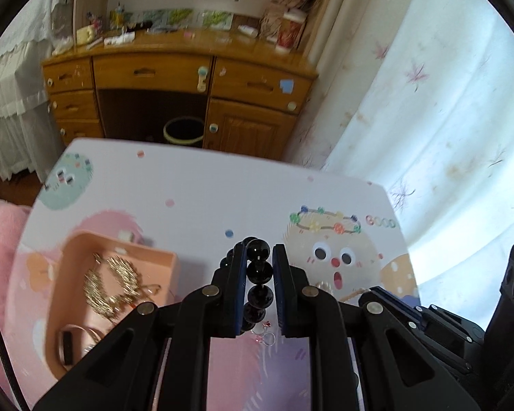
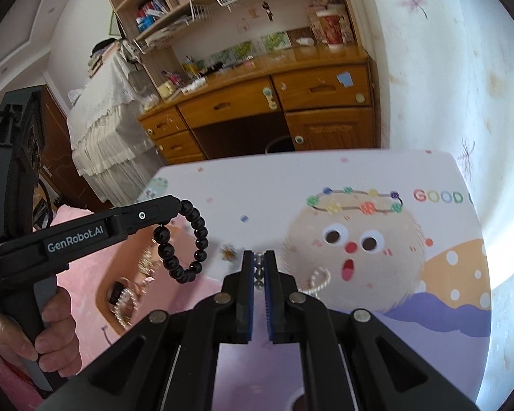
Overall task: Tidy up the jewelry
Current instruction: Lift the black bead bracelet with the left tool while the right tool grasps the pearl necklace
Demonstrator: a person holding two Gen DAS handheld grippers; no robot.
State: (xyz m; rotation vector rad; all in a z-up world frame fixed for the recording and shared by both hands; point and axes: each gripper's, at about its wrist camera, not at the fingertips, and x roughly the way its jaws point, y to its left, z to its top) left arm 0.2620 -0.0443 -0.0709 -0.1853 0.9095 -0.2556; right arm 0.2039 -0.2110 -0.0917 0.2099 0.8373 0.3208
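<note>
Bedroom, cartoon-printed worktop (image 2: 377, 167): left tongs (image 1: 259, 257) clenched on a black bead bracelet (image 2: 185, 239) hanging above the pink tray (image 1: 169, 260), right tongs (image 2: 259, 257) clenched on a small silvery piece, not identifiable; either could slip and fall outside the tray.

left hand-held gripper (image 2: 178, 205) clamped, right hand-held gripper (image 2: 258, 257) closed

Left gripper (image 1: 259, 251): clamped on black bead bracelet (image 1: 258, 270) | tray (image 1: 68, 250): pink, lower left on table (image 1: 202, 188), holds gold jewelry (image 1: 111, 284) | small clear item under jaws, possibly ring (image 1: 265, 337)
</note>
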